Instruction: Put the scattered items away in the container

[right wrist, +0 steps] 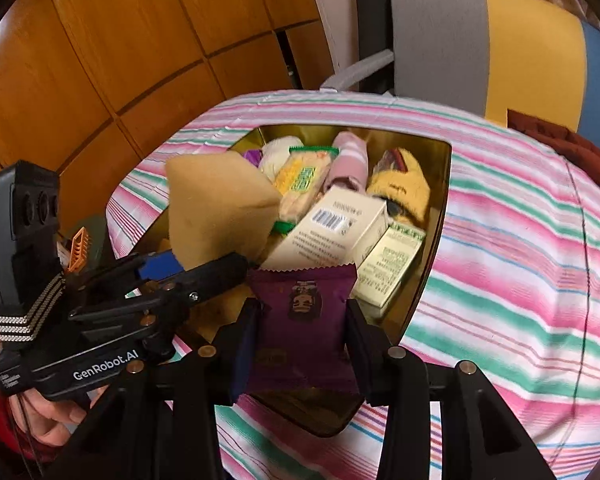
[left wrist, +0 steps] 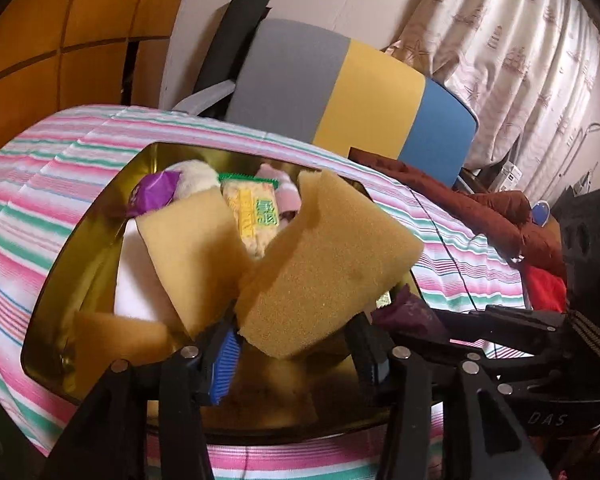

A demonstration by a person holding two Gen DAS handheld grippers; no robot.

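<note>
Left gripper (left wrist: 292, 344), fingers apart, frees the sponge (left wrist: 328, 260) above the gold tin (left wrist: 88, 260); right gripper (right wrist: 300, 340) pinches the purple packet (right wrist: 304, 320) — release it lower, inside the rim.

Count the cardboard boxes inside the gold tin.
2: a barcoded white box in the middle, a green-printed box beside it by the right wall. The sponge may hide more.

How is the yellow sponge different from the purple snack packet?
The yellow sponge is thick, foamy and plain; the purple snack packet is thin and shiny with a picture printed on it. The sponge sits between the fingers of the left tool, which stand apart from it; the packet sits between the fingers of the right tool. Both hang over the gold tin.
</note>
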